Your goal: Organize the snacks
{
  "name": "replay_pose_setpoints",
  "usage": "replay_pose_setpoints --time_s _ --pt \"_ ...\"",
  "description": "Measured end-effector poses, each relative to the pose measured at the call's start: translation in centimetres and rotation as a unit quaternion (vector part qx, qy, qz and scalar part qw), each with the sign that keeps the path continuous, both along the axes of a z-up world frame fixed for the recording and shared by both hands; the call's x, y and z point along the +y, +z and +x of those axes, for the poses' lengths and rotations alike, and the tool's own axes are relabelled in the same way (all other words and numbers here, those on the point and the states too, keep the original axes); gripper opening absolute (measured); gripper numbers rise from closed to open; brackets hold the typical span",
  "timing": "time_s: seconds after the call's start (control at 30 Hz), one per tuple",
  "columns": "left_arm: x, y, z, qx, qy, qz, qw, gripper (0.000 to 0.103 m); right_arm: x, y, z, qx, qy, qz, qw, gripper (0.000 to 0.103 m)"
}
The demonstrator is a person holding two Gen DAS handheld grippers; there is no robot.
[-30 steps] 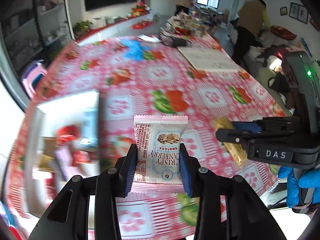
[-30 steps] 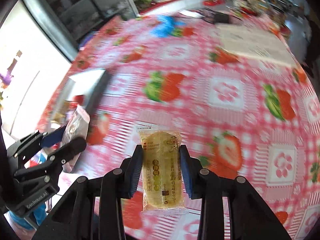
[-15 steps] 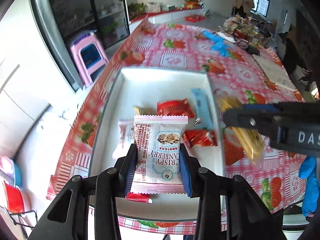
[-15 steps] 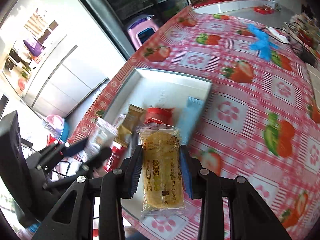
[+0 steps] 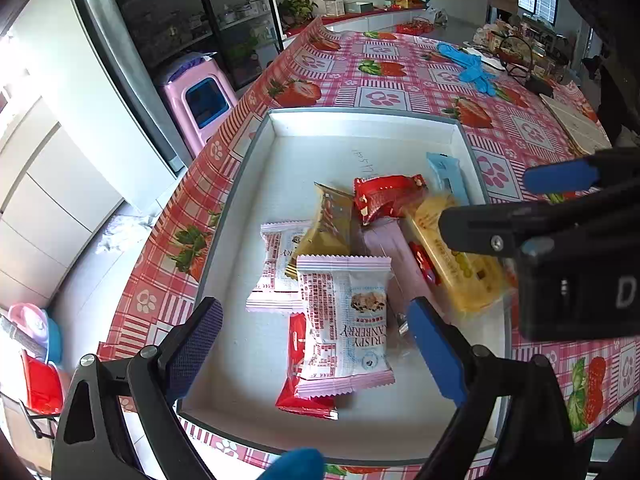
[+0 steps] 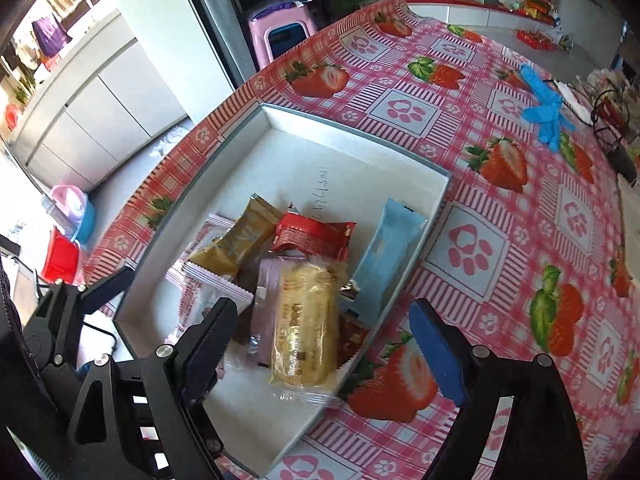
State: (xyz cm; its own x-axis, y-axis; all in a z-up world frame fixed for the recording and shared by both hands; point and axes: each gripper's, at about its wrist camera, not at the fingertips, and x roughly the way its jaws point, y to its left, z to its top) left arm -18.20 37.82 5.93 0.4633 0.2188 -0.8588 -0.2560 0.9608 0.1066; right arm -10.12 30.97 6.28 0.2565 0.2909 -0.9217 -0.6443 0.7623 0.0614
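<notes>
Parts of the snack pile I can't read

From the left wrist, the red packet (image 5: 306, 392) between my fingers is mostly covered by the cranberry packet (image 5: 346, 320); past the right finger, the right gripper's body hides the near end of the yellow packet (image 5: 452, 256). From the right wrist, the yellow packet (image 6: 306, 332) between my fingers is blurred, its print unreadable, and the mauve packet (image 6: 266, 312) under it is half covered. Handwriting on the tray (image 6: 352, 164) floor is too small to read.
</notes>
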Motion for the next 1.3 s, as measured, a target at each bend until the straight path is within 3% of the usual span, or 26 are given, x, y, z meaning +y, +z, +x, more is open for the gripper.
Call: replay_pose_setpoints --time_s 0.03,0.27,1.3 --pt "0.1 -0.1 0.0 0.005 0.003 -0.005 1.0000 0.095 0.0 0.1 -0.1 -0.002 0.001 -0.006 1.000 0.103" --pt "0.7 -0.4 -0.2 0.030 0.019 -0.032 0.9989 0.095 -0.1 0.5 -0.5 -0.020 0.008 -0.024 0.999 0.103" --pt "0.2 -0.4 -0.5 0.038 0.022 -0.018 0.9989 0.095 0.6 -0.5 -1.9 -0.027 0.031 -0.057 0.998 0.103"
